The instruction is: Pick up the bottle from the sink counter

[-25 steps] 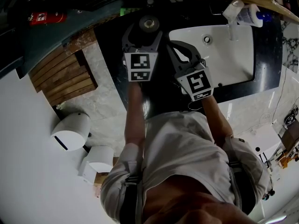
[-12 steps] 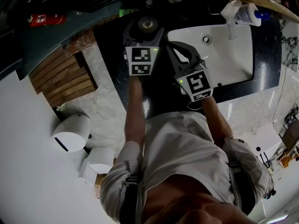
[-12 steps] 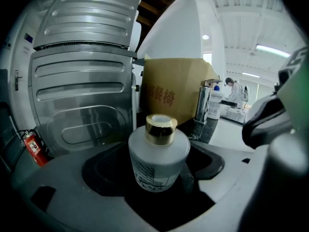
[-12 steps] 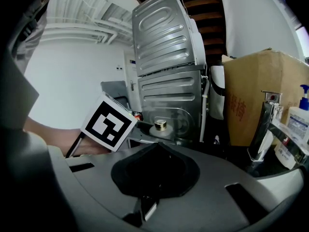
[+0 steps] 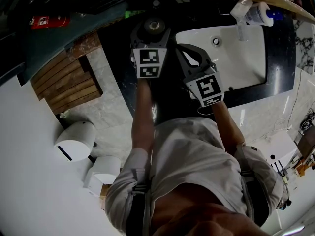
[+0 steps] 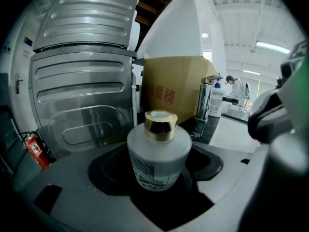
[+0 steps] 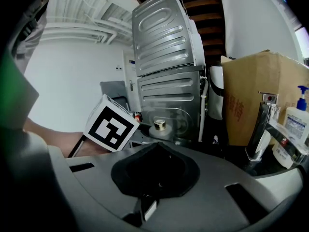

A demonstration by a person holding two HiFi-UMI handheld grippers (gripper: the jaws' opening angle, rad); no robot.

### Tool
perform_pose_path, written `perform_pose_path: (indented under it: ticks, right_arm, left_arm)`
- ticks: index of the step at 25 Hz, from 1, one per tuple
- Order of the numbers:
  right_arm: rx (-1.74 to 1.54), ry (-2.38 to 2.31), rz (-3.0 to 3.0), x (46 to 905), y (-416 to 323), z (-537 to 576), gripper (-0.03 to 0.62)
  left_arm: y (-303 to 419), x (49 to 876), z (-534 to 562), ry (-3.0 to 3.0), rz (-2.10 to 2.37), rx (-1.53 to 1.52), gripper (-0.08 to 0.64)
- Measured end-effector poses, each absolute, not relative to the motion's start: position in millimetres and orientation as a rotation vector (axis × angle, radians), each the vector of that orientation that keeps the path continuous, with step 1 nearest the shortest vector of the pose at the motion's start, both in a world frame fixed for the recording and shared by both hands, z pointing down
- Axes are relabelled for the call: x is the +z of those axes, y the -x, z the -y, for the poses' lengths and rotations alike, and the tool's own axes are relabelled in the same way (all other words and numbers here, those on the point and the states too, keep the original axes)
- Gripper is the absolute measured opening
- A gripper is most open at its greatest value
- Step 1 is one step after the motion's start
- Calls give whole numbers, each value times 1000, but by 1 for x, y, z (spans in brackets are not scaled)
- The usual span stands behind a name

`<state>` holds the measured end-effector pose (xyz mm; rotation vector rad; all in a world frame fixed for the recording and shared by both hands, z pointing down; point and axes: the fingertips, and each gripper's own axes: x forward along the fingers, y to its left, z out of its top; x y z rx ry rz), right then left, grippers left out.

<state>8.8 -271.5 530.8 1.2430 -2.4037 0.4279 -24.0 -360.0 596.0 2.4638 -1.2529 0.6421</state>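
The left hand-held gripper (image 5: 152, 29) is released, its jaws spread to either side of the squat, round frosted-glass bottle (image 6: 159, 161) with a gold cap (image 6: 161, 125). The bottle stands upright on the dark bench (image 5: 281, 53), right between the jaws; I cannot tell whether the pads touch it. The right hand-held gripper (image 7: 155, 149) is clenched on nothing, with the bottle ahead of it and to its left. I judge the bottle stiff, weighty for its size, smooth and breakable. Take it low on the wide body, not by the cap, with a firm, even squeeze.
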Motion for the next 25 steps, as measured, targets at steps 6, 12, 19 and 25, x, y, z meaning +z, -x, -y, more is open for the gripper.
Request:
perform_pose_path:
  ticks: [6,12,19,25]
  right_arm:
    - [430,-1245,2406,530,-8,271,-8]
    - [429,-1250,2407,529,-9,269,-8]
    - [418,-1267,2400,525,-13,267,-8]
    - [408,-1278,2396,522,-14,263,-8]
  left_arm:
    - [23,596,360,-2467,1253,638,330]
    - [23,596,361,-2463,1261,640,330]
    - [23,596,357,-2466,1256,638,330]
    - [24,596,351,-2465,1258,636,330]
